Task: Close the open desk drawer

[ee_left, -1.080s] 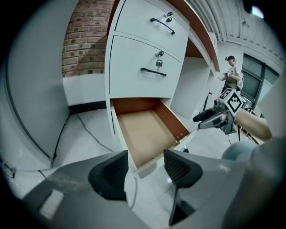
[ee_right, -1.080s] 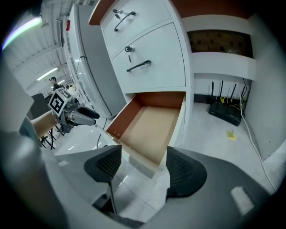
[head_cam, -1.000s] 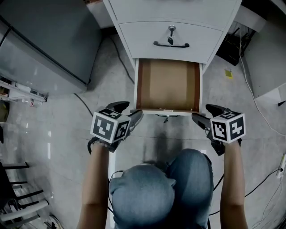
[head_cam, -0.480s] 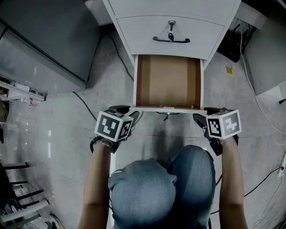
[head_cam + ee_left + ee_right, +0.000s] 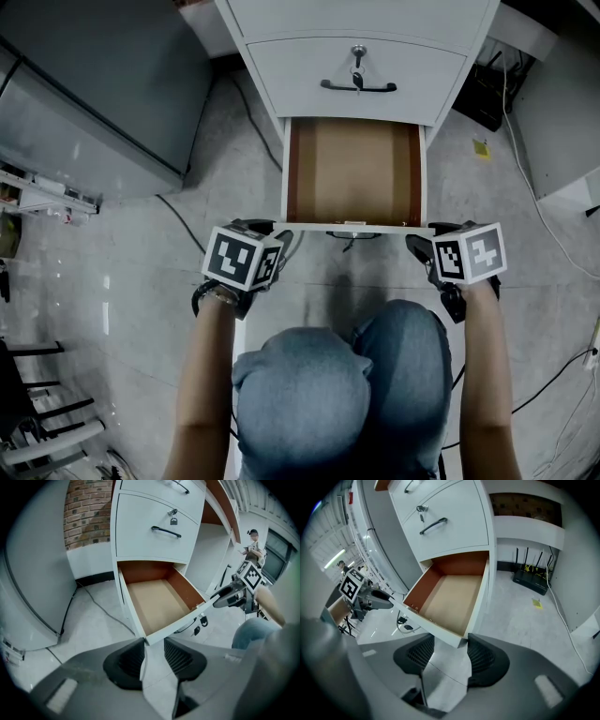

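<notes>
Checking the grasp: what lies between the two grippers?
The open drawer's white front, in the head view; left gripper and right gripper jaws have just been closing on its corners.

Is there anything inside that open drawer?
Nothing visible: the drawer shows only its bare brown bottom. From above, its far end is hidden under the closed drawer.

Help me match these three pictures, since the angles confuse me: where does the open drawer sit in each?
Head view: the open drawer is at upper centre, seen from above.
Left gripper view: it fills the centre, with its near corner at lower middle.
Right gripper view: it is at the centre, slightly left.
Shared landmark: the black handle on the closed drawer just above it.
</notes>
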A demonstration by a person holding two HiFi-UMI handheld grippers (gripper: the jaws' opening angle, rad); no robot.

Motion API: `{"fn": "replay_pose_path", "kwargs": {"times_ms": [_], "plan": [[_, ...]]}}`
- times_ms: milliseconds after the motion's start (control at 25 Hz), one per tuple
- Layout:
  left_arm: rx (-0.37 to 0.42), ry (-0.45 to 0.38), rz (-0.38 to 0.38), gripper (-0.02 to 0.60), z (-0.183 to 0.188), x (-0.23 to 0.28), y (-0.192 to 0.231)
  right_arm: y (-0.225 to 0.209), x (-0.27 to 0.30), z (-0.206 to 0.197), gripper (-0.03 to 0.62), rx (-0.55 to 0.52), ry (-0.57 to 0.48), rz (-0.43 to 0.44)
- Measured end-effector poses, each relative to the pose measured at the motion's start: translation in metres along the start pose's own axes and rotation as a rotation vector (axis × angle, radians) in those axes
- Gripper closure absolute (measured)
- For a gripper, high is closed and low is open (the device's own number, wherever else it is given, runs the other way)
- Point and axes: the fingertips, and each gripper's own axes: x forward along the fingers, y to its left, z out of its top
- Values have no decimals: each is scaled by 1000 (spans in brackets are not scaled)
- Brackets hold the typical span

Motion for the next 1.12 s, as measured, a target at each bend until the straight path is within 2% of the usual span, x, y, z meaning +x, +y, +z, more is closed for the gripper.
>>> {"fn": "replay_pose_path", "kwargs": {"times_ms": [320,480,720,1120], "plan": [[-26,-33,0,442,19,-9,3,-2,-10,17,372,46,-49,4],[-42,-50,0,442,32,-15,8,-3,-4,27,372,82,-81,58],[-69,-91,-13,442,42,-15,8,-8,-21,39,372,90,-99,-12],[-53,-51,-18,440,48,-19,13,-7,-18,46,370,58,-68,3]]}}
